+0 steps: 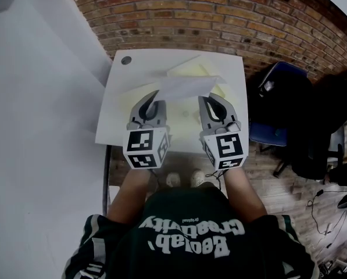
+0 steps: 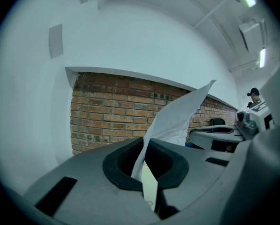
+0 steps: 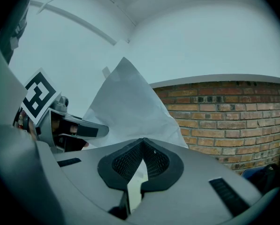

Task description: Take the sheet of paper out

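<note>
A white sheet of paper [image 1: 185, 86] hangs in the air above the white table [image 1: 120, 124], stretched between my two grippers. My left gripper [image 1: 153, 99] is shut on its left edge. In the left gripper view the sheet [image 2: 177, 118] rises from between the closed jaws of that gripper [image 2: 144, 146]. My right gripper [image 1: 210, 99] is shut on the right edge. From the right gripper [image 3: 140, 142] the paper [image 3: 125, 104] spreads up and to the left. A pale yellow folder [image 1: 215, 79] lies flat on the table under the sheet.
A brick wall [image 1: 219, 16] runs behind the table. A round dark grommet [image 1: 125, 60] sits at the table's far left corner. A blue chair [image 1: 276, 112] and black bags [image 1: 327, 127] stand to the right. A white wall [image 1: 34, 97] is on the left.
</note>
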Demonstrator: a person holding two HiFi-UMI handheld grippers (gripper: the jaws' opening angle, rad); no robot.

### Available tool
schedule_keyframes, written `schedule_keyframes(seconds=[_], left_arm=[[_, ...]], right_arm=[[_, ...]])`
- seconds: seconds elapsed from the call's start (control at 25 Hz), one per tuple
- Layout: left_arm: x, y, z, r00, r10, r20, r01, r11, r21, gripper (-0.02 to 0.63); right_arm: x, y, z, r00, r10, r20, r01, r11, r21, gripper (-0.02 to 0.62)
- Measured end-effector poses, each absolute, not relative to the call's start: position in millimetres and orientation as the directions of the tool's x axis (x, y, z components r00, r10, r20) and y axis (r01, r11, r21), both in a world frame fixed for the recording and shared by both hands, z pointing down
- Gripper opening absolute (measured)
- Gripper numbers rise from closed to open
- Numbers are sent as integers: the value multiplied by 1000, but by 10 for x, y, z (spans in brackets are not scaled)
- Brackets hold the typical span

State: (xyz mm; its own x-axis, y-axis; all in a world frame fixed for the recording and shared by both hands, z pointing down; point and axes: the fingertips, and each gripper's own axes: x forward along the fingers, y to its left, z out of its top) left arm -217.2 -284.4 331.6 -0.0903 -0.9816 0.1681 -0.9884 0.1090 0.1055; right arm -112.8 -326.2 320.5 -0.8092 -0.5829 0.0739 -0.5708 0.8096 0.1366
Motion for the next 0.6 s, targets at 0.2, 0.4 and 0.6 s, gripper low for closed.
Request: schedule_keyframes(seconds=[0.2,0.4,0.6], left_arm=[[-2230,-2824,3351,-106,-979,173,-985,127,113,0],[-2226,-2840,3343,-105,-980,170,-986,125,111,0],[-2265,-2839,3350,-116,-978,171,-984,136,115,0]], right_arm=[[-1170,-3244,3270,-815,-574,81,-564,817,124,-8],[-1187,-3275,3264,-814,-575,77,-566,816,118,-8],[-1213,-3271,3276,-819,-569,79,-558,821,120,-8]])
